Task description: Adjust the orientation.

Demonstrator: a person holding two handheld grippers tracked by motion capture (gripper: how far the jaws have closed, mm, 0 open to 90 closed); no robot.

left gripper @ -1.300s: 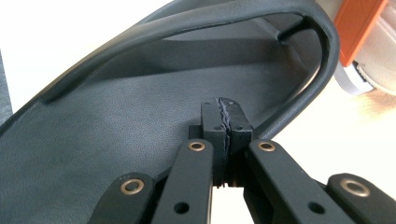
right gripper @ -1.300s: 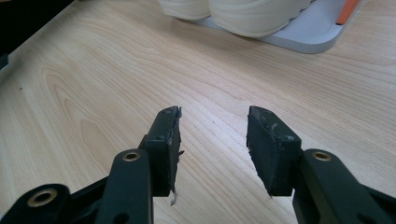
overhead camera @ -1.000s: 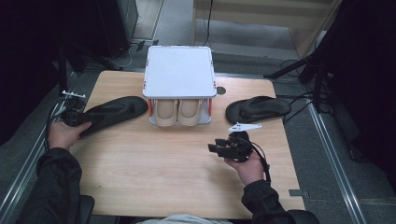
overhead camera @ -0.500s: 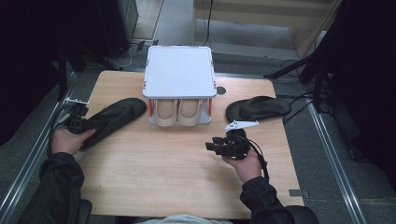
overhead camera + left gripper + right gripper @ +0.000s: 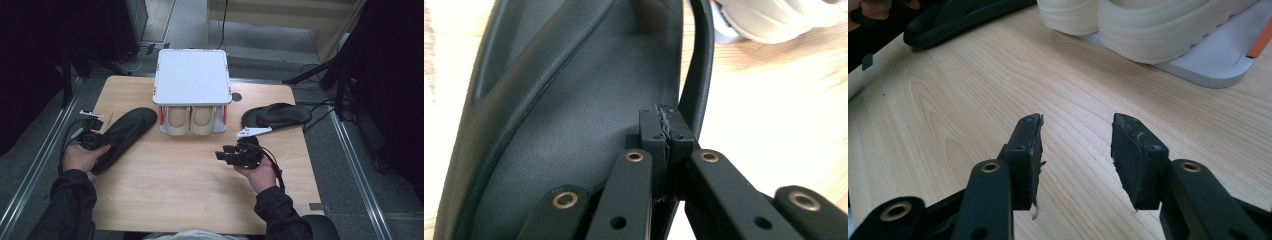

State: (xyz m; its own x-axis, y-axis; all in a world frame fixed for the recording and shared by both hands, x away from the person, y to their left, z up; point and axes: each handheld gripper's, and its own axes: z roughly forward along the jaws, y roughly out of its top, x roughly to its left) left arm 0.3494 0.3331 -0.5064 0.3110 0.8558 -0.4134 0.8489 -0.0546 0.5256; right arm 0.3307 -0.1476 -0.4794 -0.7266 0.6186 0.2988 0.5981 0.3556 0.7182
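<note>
Between left gripper (image 5: 666,131) pads, black sandal (image 5: 574,120) edge

Black long sleeves (image 5: 70,200) on both arms; matte black grippers with brass-ringed rivets along linked bars, worn rubber-faced fingers (image 5: 1029,142), dark cables trailing, pale three-cornered plate (image 5: 254,131) atop right gripper (image 5: 223,154).

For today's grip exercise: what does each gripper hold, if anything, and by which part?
The left gripper is shut on the black slipper, pinching its thin side edge near one end. The right gripper holds nothing; its jaws stand open above the table.
</note>
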